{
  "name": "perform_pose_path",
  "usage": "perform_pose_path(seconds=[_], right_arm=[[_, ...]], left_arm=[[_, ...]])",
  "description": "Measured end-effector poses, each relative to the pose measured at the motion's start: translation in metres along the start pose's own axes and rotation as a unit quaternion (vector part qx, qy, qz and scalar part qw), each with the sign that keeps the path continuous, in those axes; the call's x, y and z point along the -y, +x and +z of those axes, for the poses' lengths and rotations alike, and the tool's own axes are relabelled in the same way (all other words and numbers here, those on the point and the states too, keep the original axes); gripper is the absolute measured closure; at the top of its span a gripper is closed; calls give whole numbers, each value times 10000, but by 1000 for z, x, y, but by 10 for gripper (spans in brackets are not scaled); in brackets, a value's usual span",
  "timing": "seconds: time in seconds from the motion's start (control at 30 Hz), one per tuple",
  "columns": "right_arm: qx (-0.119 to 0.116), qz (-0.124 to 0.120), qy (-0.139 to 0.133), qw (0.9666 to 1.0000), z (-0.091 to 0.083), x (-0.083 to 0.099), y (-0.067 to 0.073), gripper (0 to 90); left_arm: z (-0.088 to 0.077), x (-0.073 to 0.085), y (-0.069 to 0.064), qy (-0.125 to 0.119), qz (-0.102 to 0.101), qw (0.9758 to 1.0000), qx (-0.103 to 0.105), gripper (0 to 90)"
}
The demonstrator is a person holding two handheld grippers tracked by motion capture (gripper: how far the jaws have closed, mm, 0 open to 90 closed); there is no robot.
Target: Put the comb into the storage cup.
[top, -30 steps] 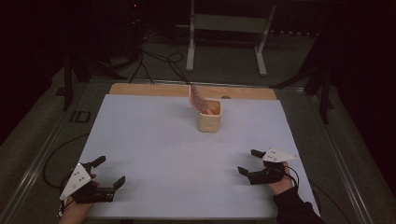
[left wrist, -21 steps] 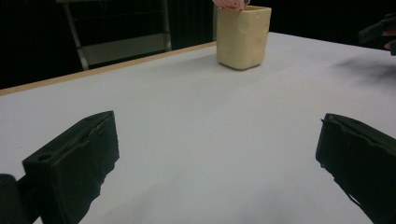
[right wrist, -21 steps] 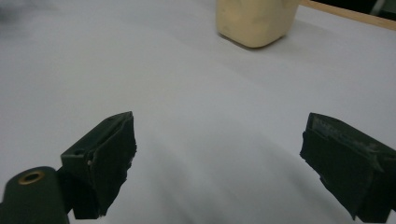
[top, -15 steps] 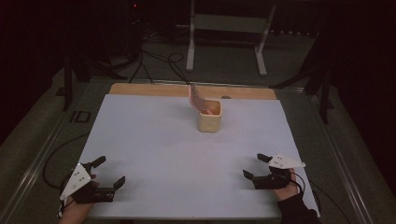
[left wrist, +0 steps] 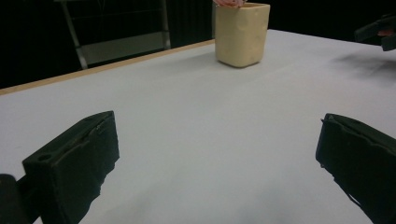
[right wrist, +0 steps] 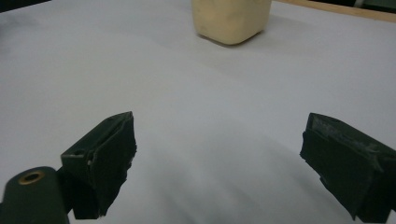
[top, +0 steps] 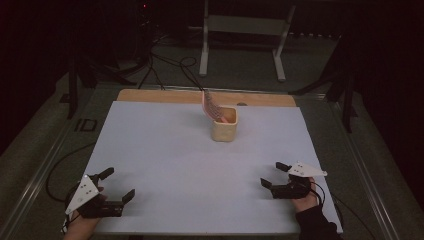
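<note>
cup [top: 224, 130] on table [top: 165, 145], far centre; grippers at near corners.

Our right gripper [right wrist: 219, 158] low over the white table [right wrist: 196, 93], jaws spread wide at seven and four o'clock, cream container [right wrist: 231, 18] at twelve o'clock

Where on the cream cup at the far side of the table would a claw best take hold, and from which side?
Probably across the cream cup body, low on its walls, coming in level from the near side: it stands upright, its near face is bare, and a pink item sticks out of the top.
</note>
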State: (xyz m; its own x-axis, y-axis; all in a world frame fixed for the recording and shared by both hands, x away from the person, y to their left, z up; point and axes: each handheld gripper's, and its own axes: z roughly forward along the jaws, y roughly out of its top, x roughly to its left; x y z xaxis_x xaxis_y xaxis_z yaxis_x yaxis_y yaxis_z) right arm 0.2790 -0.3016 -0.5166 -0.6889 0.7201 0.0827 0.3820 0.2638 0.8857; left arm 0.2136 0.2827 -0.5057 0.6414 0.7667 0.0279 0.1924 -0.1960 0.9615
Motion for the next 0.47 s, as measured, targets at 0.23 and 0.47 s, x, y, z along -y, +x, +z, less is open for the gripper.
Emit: perform_pose_path(seconds=[0.23, 0.47], right_arm=[[-7, -42, -28, 10000, 0, -2, 3, 97], [-61, -101, -20, 9999, 0, -3, 6, 97]], left_arm=[[0, 0, 0, 7, 6, 10000, -6, 0], [0, 0, 0, 12, 16, 10000, -15, 0]])
